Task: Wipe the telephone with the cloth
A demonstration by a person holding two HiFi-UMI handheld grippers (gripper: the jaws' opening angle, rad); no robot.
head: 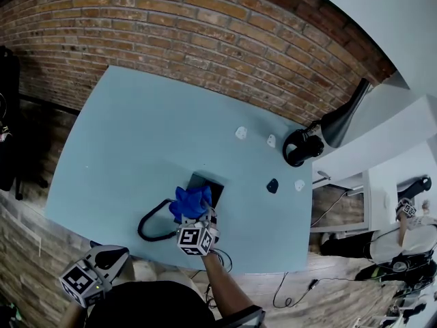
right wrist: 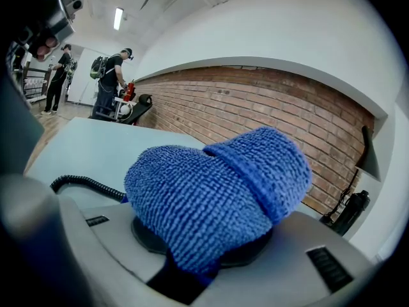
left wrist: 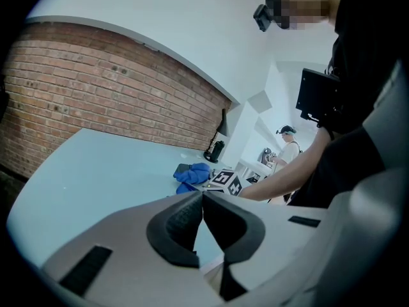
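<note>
Nearest: left gripper [head: 115, 257] hangs off the table's [head: 136, 135] near edge, low left. Its jaws are closed pad to pad w/ nothing btwn them, so it's idle.

Just past that edge, right gripper [head: 198, 219] is clamped tight on the bunched blue cloth [right wrist: 217, 197]. The cloth lies over the near-left part of the dark telephone [head: 213, 185]. The coiled cord [head: 151, 225] loops out left of the telephone, toward the near edge.

Step, as I judge it: wiping is on, w/ only the near part covered so far. Next move prob. calls for strokes toward the far end, light downward pressure, grip kept firm. The telephone is unheld and could slide, so the left gripper may need to steady it. Stay clear of the cord.

Room:
- Near edge is close behind the telephone, so little margin there.
- Table is bare to the left & far-left.
- Far right: small white bits [head: 241, 133], a dark piece [head: 272, 185] & a black lamp [head: 302, 147] at the table's far-right edge, all apart from the telephone.
- Brick wall [head: 171, 19] beyond.
</note>
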